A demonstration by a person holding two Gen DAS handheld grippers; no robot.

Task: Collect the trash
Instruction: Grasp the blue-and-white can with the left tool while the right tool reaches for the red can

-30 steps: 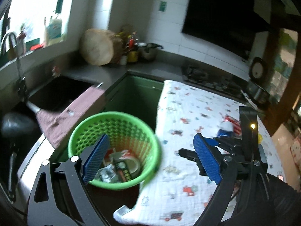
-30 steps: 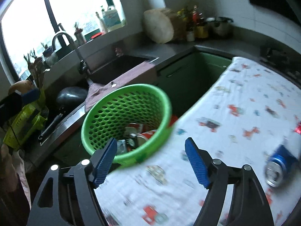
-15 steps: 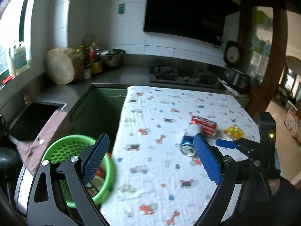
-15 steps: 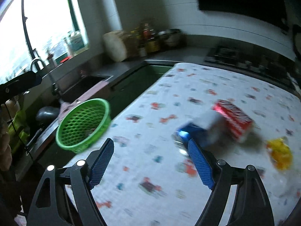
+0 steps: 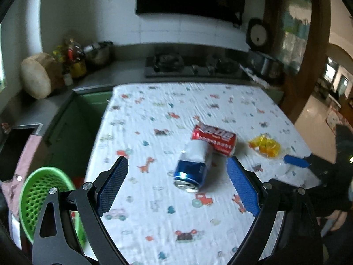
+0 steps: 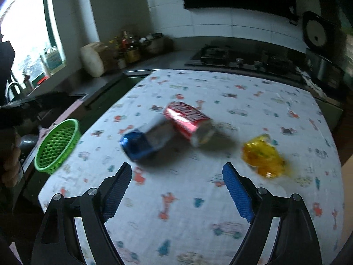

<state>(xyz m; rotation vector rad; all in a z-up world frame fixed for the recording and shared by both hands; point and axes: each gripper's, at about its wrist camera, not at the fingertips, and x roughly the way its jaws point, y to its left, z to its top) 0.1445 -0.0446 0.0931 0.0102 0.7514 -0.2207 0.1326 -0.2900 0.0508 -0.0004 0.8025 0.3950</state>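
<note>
Window (image 6: 24, 33) only in right view, both grippers' jaws wide, empty, right's just widened.

White lettering on the red can (image 5: 213, 140) is too blurred to read

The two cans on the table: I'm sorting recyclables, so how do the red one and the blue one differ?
The red can is red with white lettering; the blue can is blue with a white upper half. The red can lies farther back, crosswise; the blue can points its end toward the left wrist camera. Both lie on their sides on the printed cloth, touching.
</note>
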